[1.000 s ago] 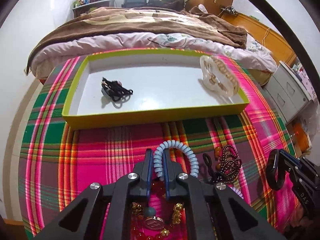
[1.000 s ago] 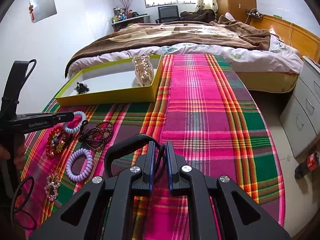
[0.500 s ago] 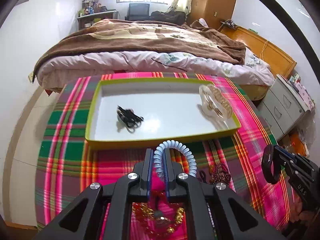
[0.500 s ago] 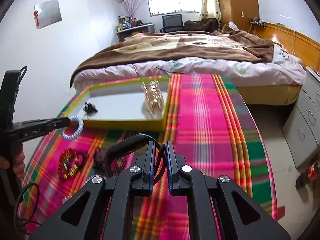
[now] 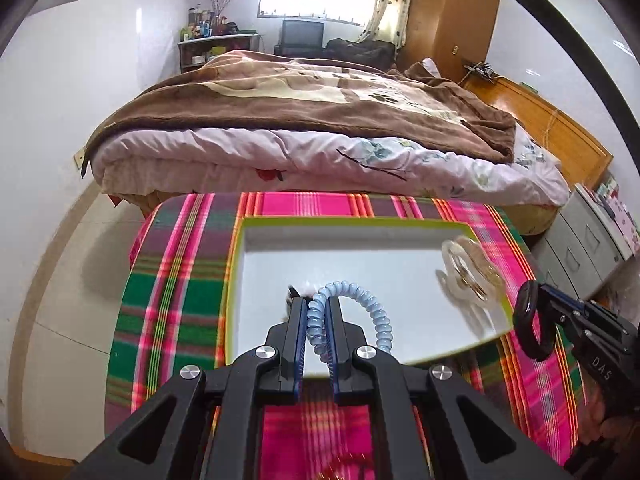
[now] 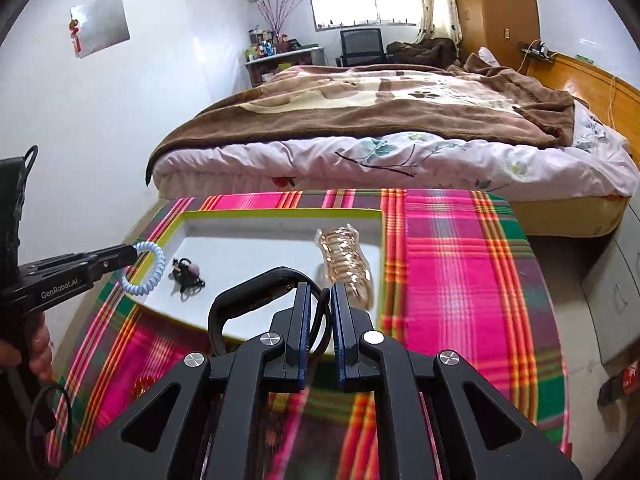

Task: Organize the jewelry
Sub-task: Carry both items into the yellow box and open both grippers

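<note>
My left gripper (image 5: 316, 308) is shut on a pale blue spiral hair tie (image 5: 372, 312) and holds it above the near edge of the white tray with a yellow-green rim (image 5: 236, 264); both show in the right wrist view (image 6: 148, 268). My right gripper (image 6: 320, 296) is shut on a black headband (image 6: 248, 296), held above the tray's near right part (image 6: 280, 213); the headband also shows in the left wrist view (image 5: 534, 324). A clear gold claw clip (image 6: 346, 264) and a black hair tie (image 6: 186, 276) lie in the tray.
The tray sits on a table with a pink and green plaid cloth (image 6: 452, 272). A bed with a brown blanket (image 6: 380, 112) stands just beyond the table. Grey drawers (image 5: 584, 252) are to the right.
Both grippers have risen and moved forward towards the tray with their items. The loose jewelry on the cloth has dropped out of view below them.
</note>
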A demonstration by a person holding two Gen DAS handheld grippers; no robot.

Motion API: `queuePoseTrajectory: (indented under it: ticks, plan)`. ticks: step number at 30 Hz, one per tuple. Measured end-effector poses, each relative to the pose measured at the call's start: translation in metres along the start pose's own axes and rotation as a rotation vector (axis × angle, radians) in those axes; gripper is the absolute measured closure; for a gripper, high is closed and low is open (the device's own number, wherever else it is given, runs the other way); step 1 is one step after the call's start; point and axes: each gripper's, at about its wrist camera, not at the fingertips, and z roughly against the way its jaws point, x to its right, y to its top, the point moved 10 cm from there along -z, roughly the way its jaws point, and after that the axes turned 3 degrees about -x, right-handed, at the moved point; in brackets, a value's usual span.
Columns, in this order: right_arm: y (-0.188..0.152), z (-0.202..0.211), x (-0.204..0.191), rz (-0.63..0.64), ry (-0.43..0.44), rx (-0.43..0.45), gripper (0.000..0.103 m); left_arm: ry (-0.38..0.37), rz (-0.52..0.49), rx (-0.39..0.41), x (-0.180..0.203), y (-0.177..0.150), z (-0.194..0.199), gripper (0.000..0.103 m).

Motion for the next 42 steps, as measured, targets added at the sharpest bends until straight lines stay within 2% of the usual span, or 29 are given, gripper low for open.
queuePoseTrajectory:
  ticks: [7,17,28,37,39,41,42]
  plan:
    - [0.006,-0.039,-0.012,0.018,-0.002,-0.055,0.093,-0.003,0.033,-0.026,-0.014,0.023,-0.041,0.094]
    - [0.003,-0.076,-0.022,0.063,-0.017,-0.123,0.093,-0.01,0.029,-0.091,-0.013,0.027,-0.094,0.093]
    - [0.003,-0.091,-0.021,0.085,-0.049,-0.148,0.093,0.004,0.033,-0.14,-0.015,0.02,-0.119,0.093]
    - [0.004,-0.093,-0.022,0.084,-0.061,-0.141,0.092,0.004,0.039,-0.145,-0.013,0.017,-0.119,0.093]
    - [0.003,-0.093,-0.022,0.082,-0.069,-0.136,0.092,0.003,0.041,-0.144,-0.013,0.018,-0.119,0.089]
    - [0.003,-0.092,-0.021,0.077,-0.069,-0.136,0.092,0.007,0.042,-0.143,-0.013,0.017,-0.118,0.079]
    - [0.003,-0.092,-0.021,0.074,-0.068,-0.135,0.092,0.007,0.04,-0.142,-0.013,0.017,-0.117,0.071]
